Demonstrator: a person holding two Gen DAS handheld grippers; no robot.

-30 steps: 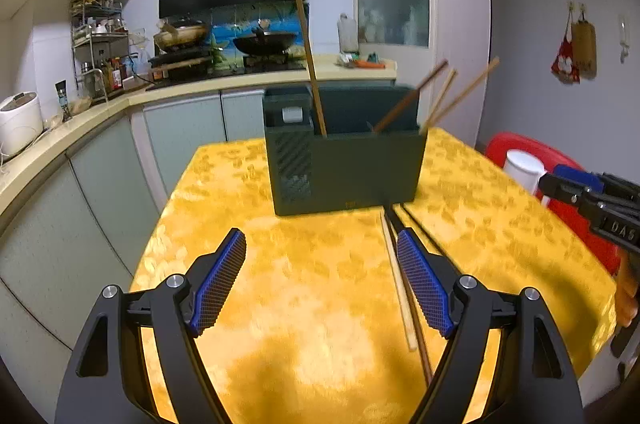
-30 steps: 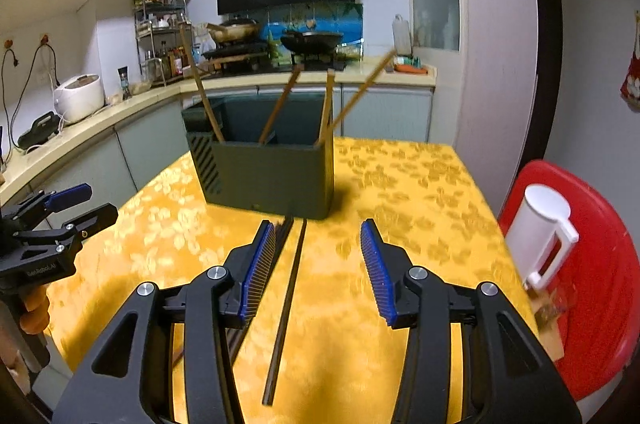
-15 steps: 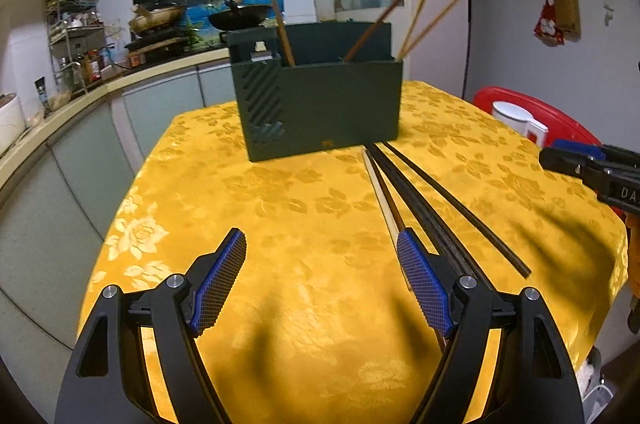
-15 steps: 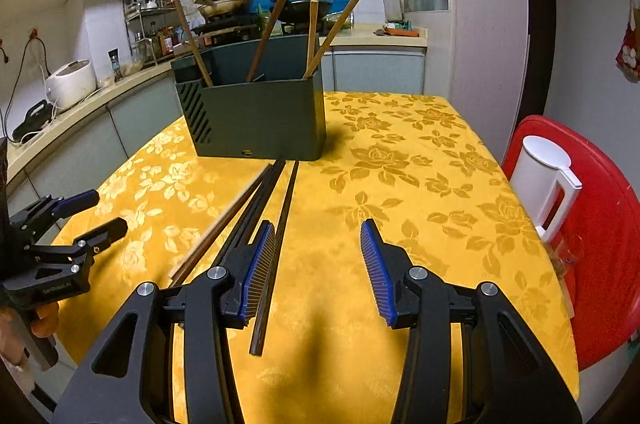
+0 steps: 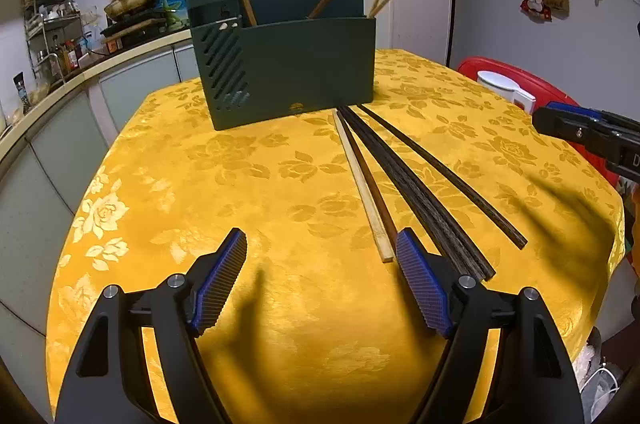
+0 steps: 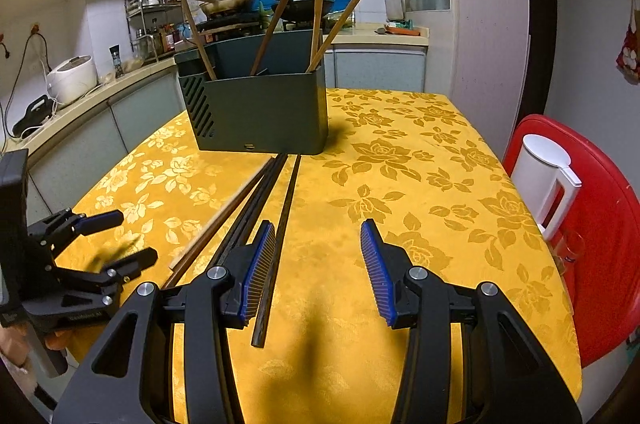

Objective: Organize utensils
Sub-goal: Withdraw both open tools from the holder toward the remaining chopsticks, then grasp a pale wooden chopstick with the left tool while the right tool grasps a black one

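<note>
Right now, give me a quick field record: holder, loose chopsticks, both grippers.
holder: dark green box upright at the table's far side, four wooden chopsticks standing in it
loose chopsticks: about five lying side by side on the yellow cloth in front of the holder; pale one outermost, dark ones beside it
left gripper: open, empty, low over the cloth
right gripper: open, empty, single dark chopstick by its left pad

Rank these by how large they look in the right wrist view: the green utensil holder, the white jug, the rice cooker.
1. green utensil holder
2. white jug
3. rice cooker, smallest, though it stands much farther from the camera.
</note>
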